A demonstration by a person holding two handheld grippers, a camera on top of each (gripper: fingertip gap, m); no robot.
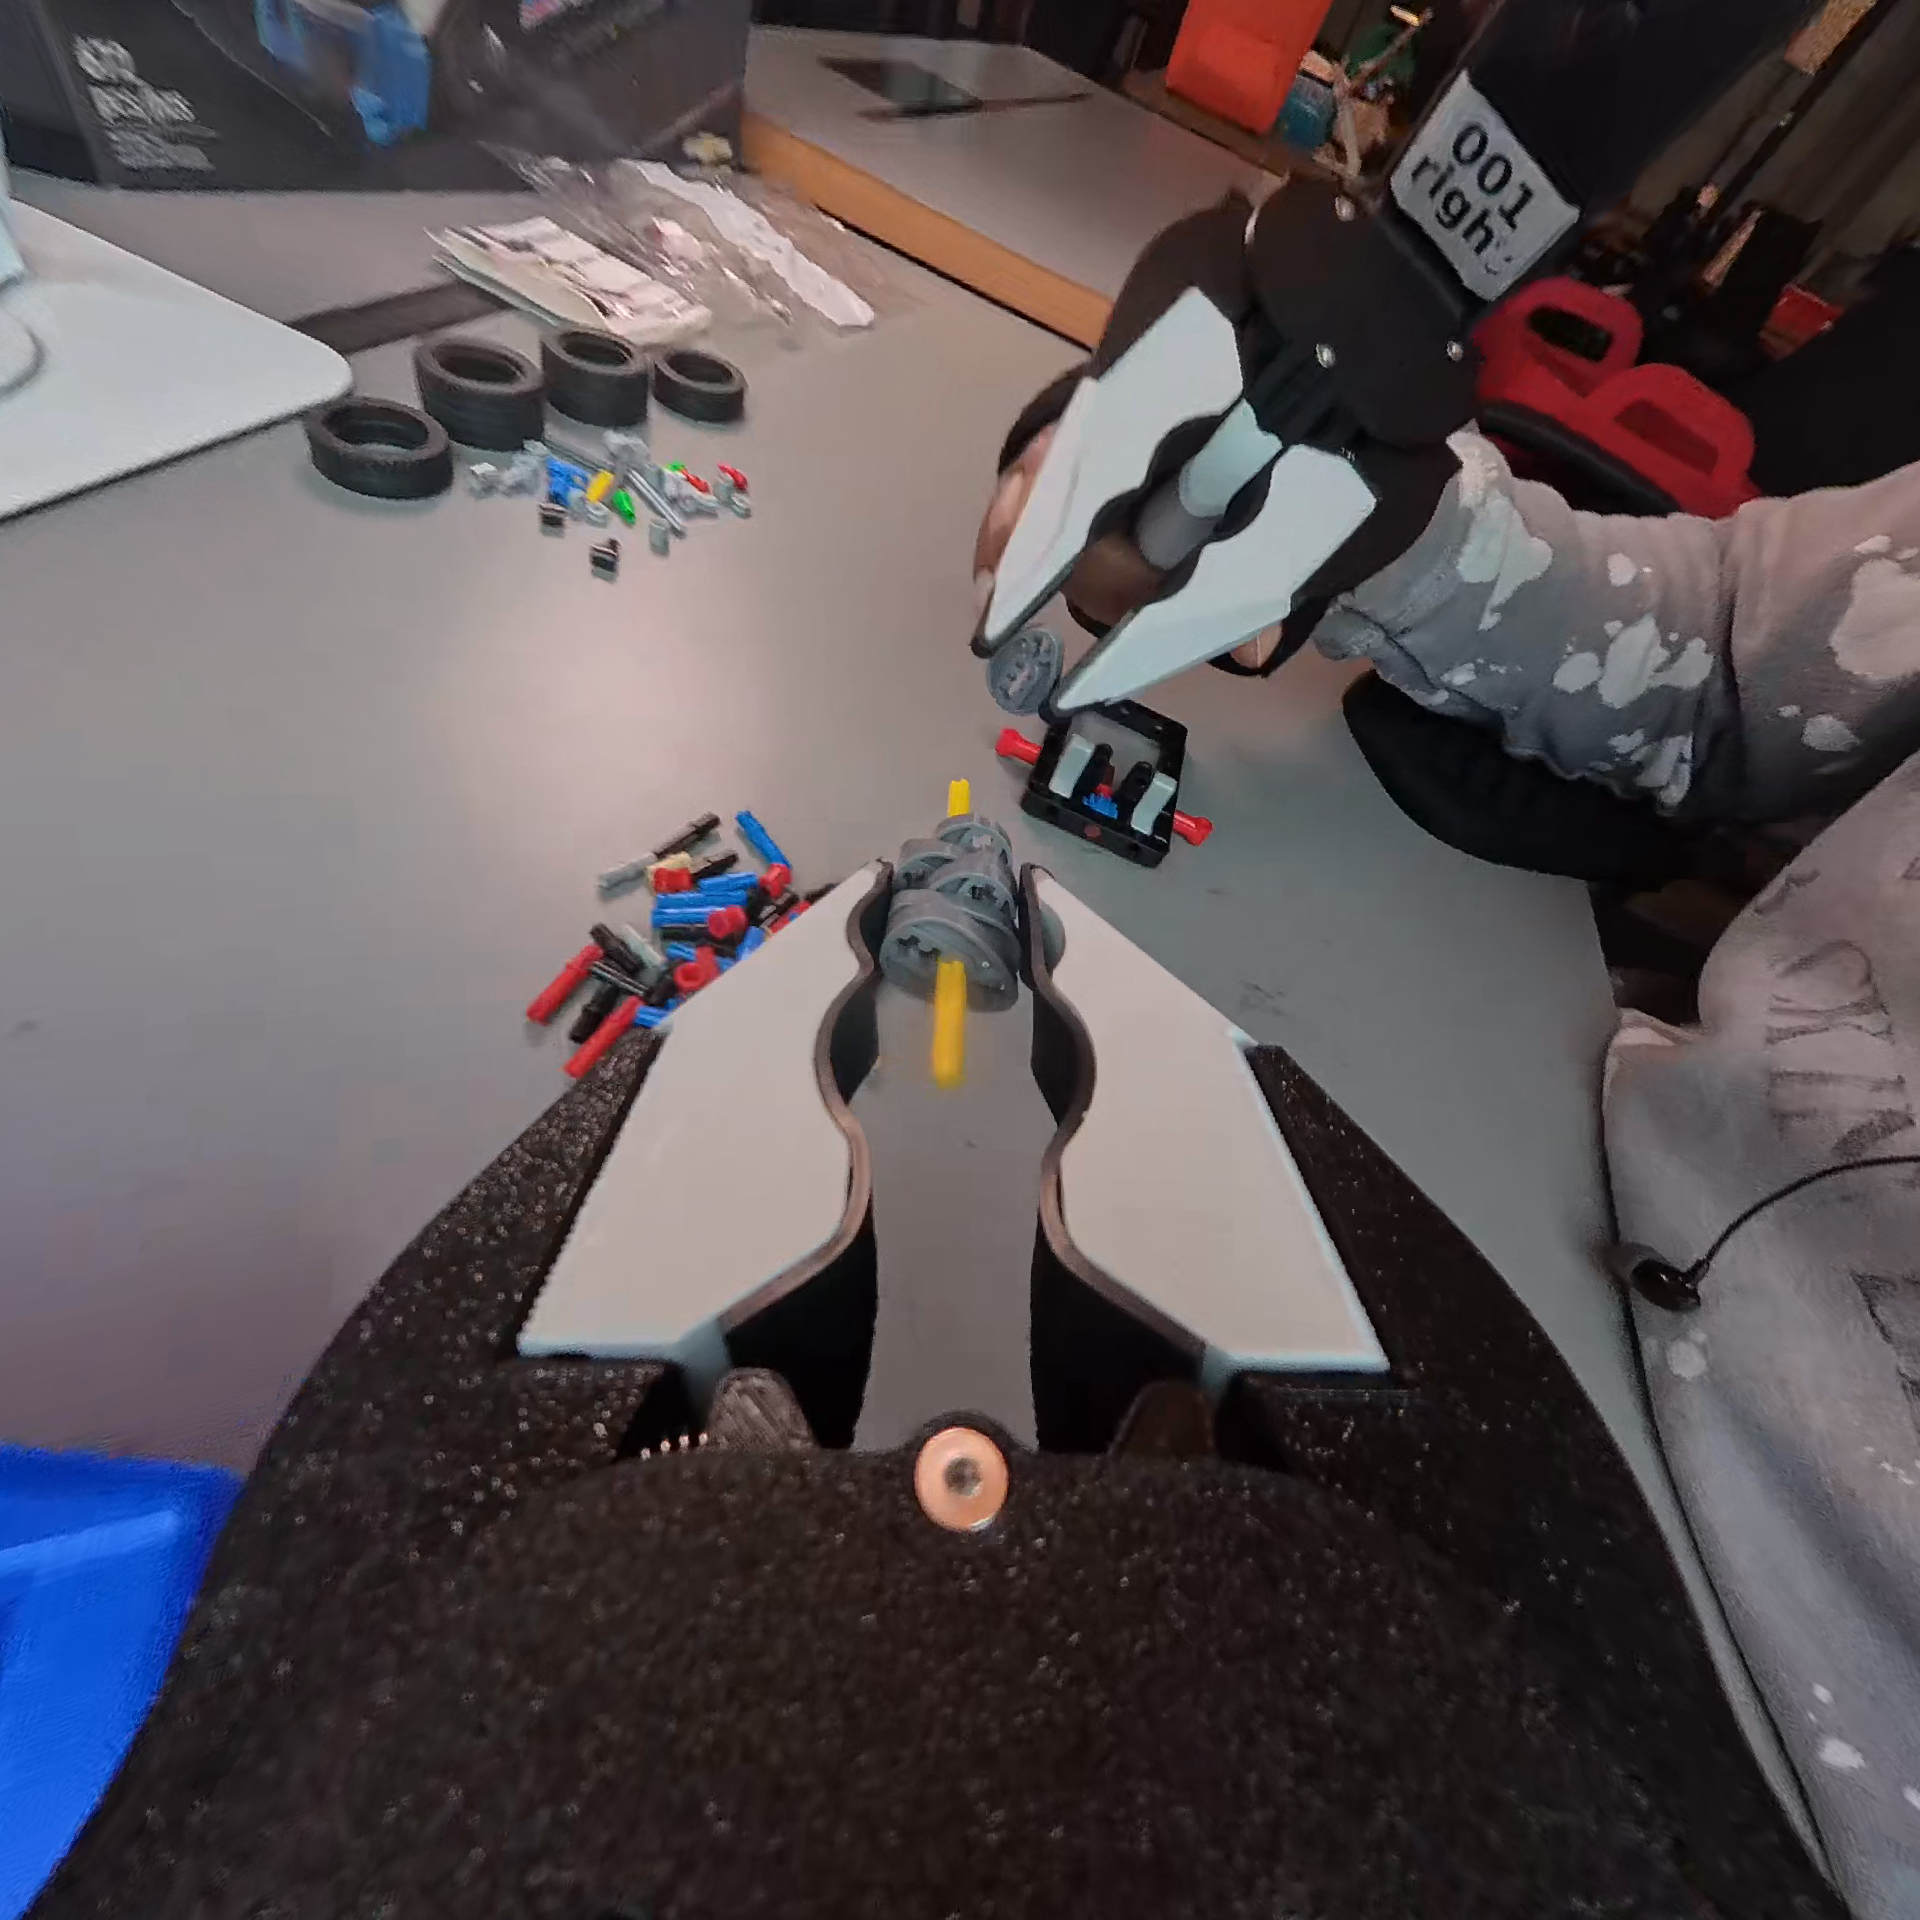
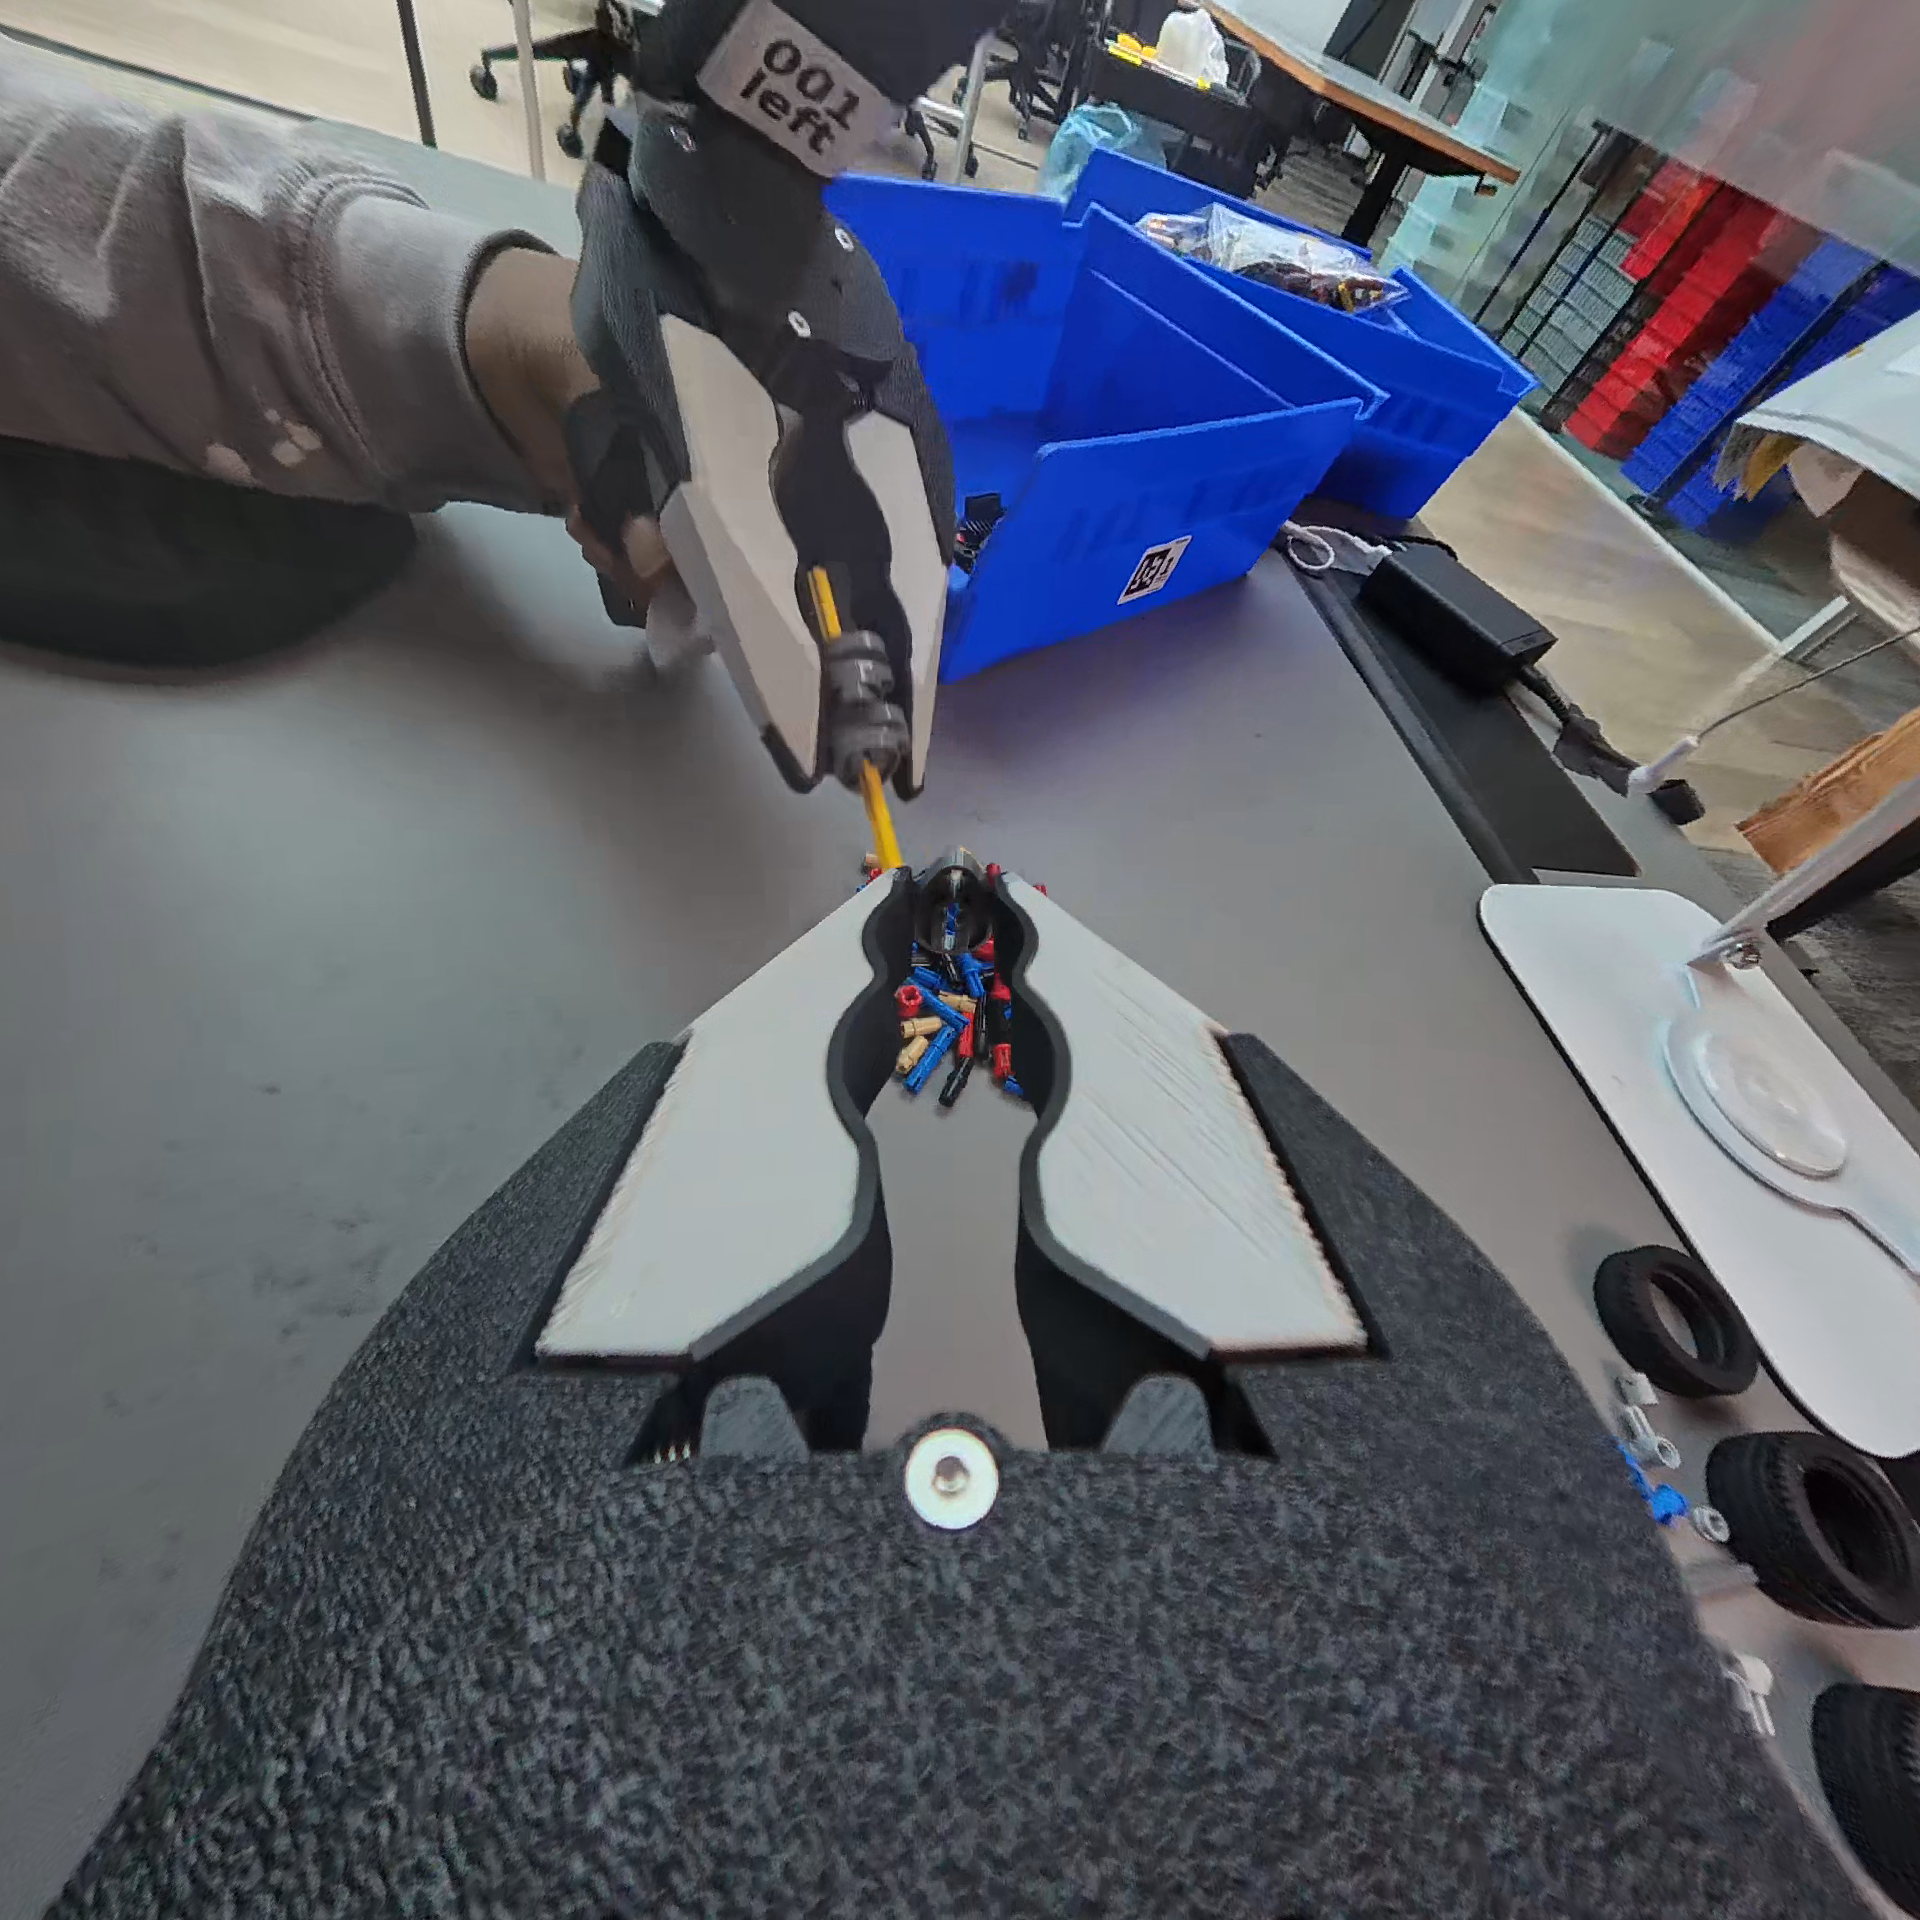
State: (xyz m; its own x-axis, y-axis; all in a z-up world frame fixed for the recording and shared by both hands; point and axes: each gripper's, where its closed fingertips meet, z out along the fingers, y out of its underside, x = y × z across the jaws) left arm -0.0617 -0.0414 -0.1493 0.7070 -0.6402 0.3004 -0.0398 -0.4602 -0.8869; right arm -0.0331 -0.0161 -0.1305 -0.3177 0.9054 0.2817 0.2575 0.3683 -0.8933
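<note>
My left gripper (image 1: 954, 883) is shut on a stack of grey round hub pieces (image 1: 951, 920) threaded on a yellow axle (image 1: 948, 1023), held above the grey table. It also shows in the right wrist view (image 2: 857, 774), with the axle (image 2: 881, 821) pointing out of the tips. My right gripper (image 1: 1023, 681) is shut on a small grey round disc (image 1: 1023, 665), held a short way beyond the axle's far end. In the right wrist view the gripper (image 2: 948, 888) pinches the disc (image 2: 948, 914) at its tips, over a pile of pins (image 2: 951, 1029).
A black frame with red pins (image 1: 1107, 792) lies under the right gripper. Loose red, blue and black pins (image 1: 675, 935), several black tyres (image 1: 488, 400), small parts (image 1: 613, 488), a booklet (image 1: 566, 275), blue bins (image 2: 1143, 416), a white stand base (image 2: 1714, 1091) and a power adapter (image 2: 1455, 623) are on the table. Left tips to right tips: about 5 centimeters.
</note>
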